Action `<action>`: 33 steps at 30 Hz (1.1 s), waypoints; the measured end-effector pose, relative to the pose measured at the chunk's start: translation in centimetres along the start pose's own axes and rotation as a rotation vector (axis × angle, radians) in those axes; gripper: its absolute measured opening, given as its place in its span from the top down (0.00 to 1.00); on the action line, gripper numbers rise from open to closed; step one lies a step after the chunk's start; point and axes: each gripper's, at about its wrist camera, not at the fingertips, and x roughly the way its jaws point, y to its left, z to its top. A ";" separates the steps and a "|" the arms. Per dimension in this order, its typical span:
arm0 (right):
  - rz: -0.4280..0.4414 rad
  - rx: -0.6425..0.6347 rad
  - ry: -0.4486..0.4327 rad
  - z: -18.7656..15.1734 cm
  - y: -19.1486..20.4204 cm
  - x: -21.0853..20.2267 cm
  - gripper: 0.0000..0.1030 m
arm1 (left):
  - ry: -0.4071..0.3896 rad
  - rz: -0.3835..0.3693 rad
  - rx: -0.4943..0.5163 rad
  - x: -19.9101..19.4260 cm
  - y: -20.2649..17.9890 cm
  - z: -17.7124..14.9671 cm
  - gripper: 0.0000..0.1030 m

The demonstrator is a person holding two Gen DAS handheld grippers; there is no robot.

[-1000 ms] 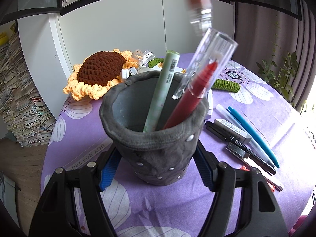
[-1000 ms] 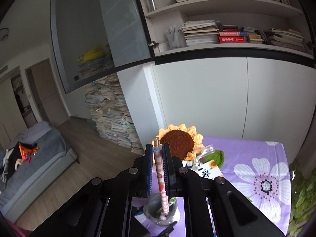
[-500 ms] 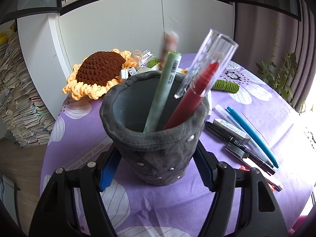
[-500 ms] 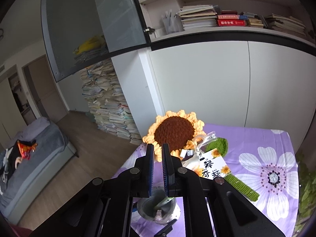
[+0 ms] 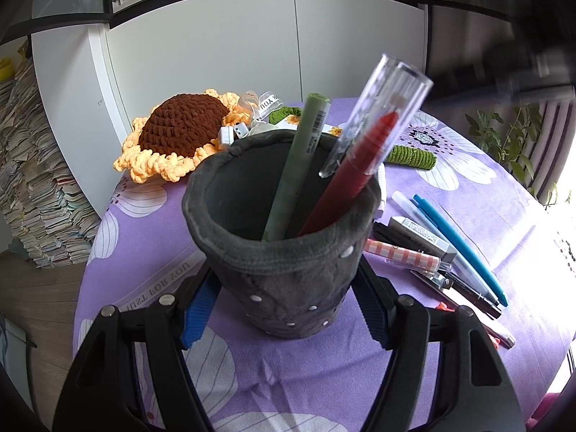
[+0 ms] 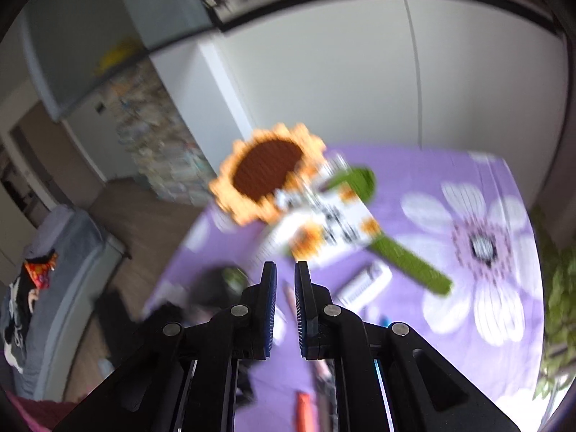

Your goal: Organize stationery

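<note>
Stationery pot (image 5: 288,252), a soft grey fabric cup with little white dots, is the landmark for everything on this purple flowered tablecloth (image 5: 151,216). It stands upright, and the left gripper (image 5: 284,309) has it pinched low down, one blue pad pressed against each side of the base. Behind the cup and to its left lies a crochet sunflower (image 5: 180,133), brown middle with a yellow-orange frill. Inside the cup, a pale green marker (image 5: 295,169) leans against the far rim, and just right of it a red pen (image 5: 345,187) with a long clear cap leans out over the right rim.

Right of the cup is the loose pile on the cloth: a pink-checked pen (image 5: 403,253) lies closest, almost touching the cup's side, then a grey-and-white eraser (image 5: 421,234), a white pen and a blue pen (image 5: 460,248) side by side, with dark pens under them. A green crochet stem (image 5: 414,156) lies behind the cup on the right.

The right wrist view is badly blurred. The right gripper (image 6: 285,309) has its fingers pressed nearly together with nothing between them, and the cup shows as a dark smudge just left of its tips, with the sunflower beyond.
</note>
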 end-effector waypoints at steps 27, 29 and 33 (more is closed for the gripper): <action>-0.190 0.189 0.247 -4.7 -8.0 6.8 0.91 | 0.006 0.006 -0.001 -0.1 0.2 -0.1 0.31; -0.205 0.195 0.213 -4.5 -7.8 6.1 0.91 | 0.006 0.006 -0.001 0.0 0.3 -0.1 0.32; -0.113 0.116 0.199 -4.0 -5.4 5.1 0.91 | 0.008 0.003 -0.003 0.0 0.3 -0.1 0.32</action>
